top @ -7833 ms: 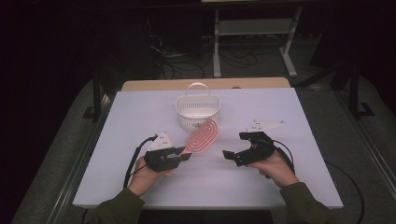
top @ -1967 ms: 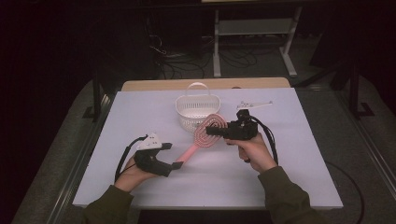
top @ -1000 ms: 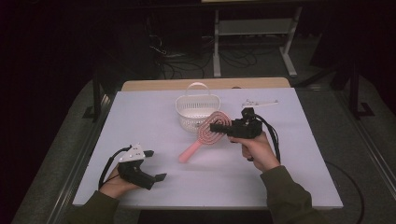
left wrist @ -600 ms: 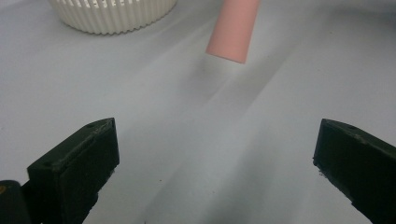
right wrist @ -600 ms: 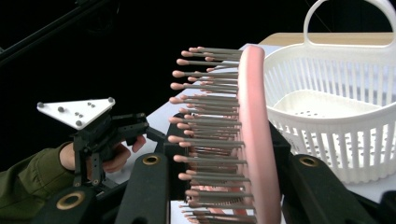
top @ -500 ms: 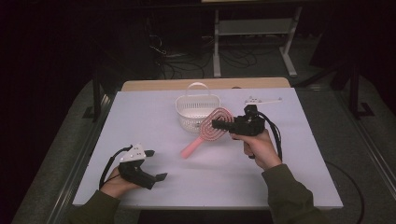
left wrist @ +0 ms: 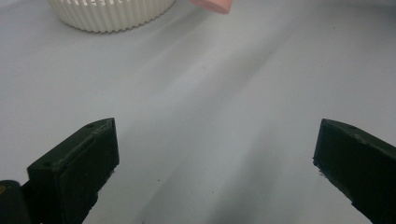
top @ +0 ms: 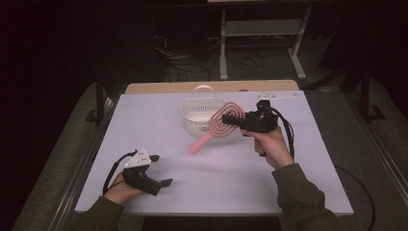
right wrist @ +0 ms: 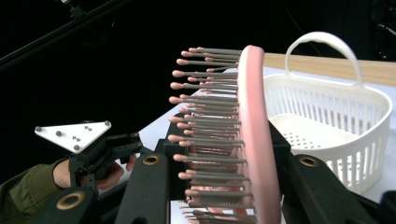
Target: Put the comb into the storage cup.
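A pink hairbrush (top: 216, 129) is clamped by its head in my right gripper (top: 231, 120), which is shut on it just right of the white basket (top: 192, 103). Its handle slants down and left toward the table; whether the tip touches is unclear. In the right gripper view the brush (right wrist: 252, 116) stands on edge between the jaws, bristles pointing left, with the empty basket (right wrist: 336, 116) behind it. My left gripper (top: 161, 169) rests at the table's front left, open, with nothing between its jaws. In the left gripper view the basket (left wrist: 107, 11) and the brush's handle end (left wrist: 212, 4) lie far ahead.
The white table top (top: 240, 178) has a wooden strip (top: 159, 87) along its back edge. Behind the table stand a metal shelf frame (top: 260, 29) and loose cables on the dark floor. Cables trail from both grippers.
My left gripper let go of the brush handle and drew back to the front left. My right gripper took the brush by its head and carried it slightly up toward the basket.
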The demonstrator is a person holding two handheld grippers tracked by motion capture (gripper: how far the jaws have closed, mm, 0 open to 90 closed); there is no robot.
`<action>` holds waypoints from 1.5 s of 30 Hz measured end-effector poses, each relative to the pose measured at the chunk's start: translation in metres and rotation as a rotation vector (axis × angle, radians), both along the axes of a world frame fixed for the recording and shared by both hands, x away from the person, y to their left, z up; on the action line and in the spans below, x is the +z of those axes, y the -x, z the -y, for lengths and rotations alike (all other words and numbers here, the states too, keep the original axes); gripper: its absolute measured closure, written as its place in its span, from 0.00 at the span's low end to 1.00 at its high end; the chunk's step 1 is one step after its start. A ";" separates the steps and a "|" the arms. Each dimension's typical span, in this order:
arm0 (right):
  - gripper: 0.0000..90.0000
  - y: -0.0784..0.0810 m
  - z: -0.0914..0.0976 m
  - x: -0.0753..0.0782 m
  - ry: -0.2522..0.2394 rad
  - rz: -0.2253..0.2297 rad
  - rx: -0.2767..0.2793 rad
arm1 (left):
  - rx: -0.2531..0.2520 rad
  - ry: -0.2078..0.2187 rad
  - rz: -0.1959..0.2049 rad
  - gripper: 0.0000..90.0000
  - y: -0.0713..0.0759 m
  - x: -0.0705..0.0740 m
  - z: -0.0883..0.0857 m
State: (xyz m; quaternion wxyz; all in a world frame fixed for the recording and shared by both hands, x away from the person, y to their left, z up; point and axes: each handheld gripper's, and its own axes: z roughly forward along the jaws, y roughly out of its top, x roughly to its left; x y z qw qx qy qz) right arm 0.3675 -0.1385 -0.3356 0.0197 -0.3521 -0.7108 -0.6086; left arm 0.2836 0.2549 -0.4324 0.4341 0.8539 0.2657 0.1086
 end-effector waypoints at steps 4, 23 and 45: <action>0.70 -0.002 0.002 0.005 0.003 0.011 -0.007 | -0.001 0.000 0.004 0.00 0.000 0.000 0.000; 0.70 -0.010 0.005 0.035 -0.008 0.057 -0.030 | -0.003 0.001 0.005 0.00 0.000 -0.002 0.001; 0.70 -0.027 0.016 0.068 -0.014 0.110 -0.093 | -0.010 -0.003 0.008 0.00 0.001 -0.002 0.001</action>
